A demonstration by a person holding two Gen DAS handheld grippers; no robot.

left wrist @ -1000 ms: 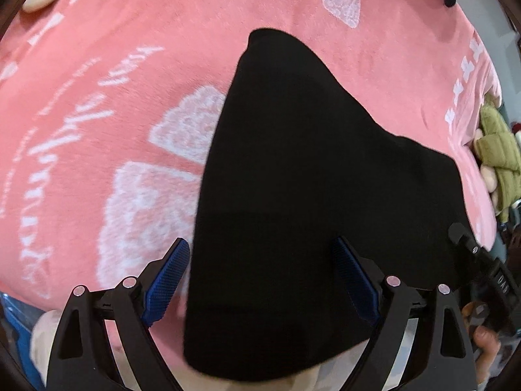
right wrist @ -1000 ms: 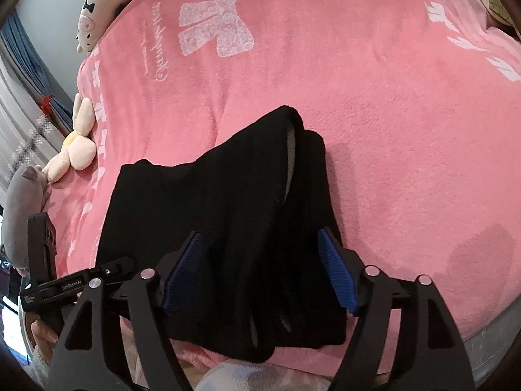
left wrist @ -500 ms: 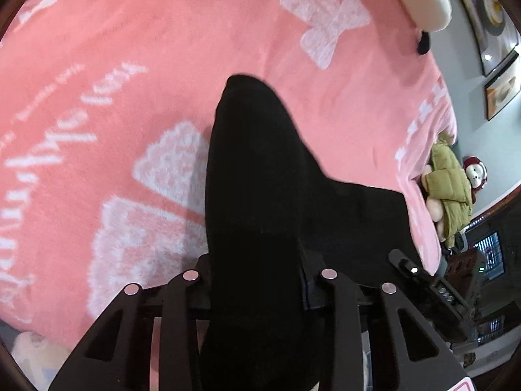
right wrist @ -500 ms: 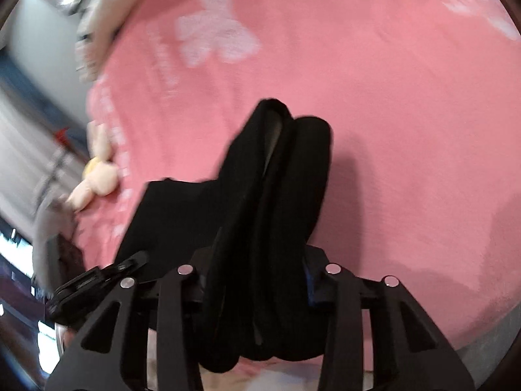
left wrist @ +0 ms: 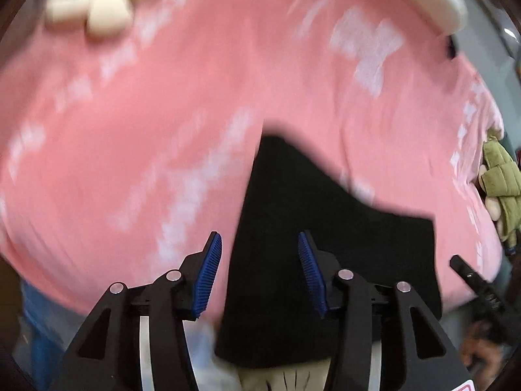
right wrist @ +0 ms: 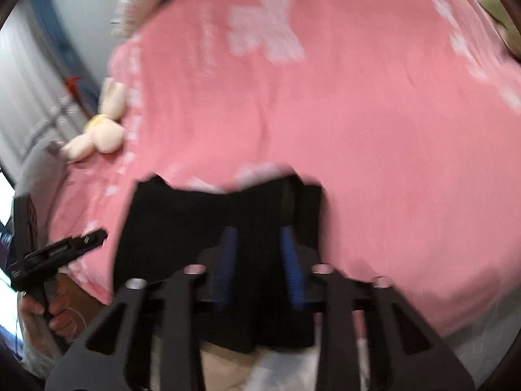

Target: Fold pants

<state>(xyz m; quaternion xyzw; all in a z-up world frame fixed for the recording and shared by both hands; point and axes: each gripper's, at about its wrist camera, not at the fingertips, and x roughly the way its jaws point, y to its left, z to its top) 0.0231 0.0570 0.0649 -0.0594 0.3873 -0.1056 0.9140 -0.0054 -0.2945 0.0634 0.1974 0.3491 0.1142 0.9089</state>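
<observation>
Two tongs, left (left wrist: 260, 273) and right (right wrist: 259, 260), hover parted and released over black pants (left wrist: 312, 247) on the pink bed (left wrist: 162, 104), apparently to regrip for another fold.

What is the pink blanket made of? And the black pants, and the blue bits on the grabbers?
Pink blanket: probably fleece or plush; it looks matte and fuzzy, though blurred.
Black pants: soft, matte cloth that drapes; weave too dark to tell.
Blue pads: likely rubber, since fine ribs show.
</observation>
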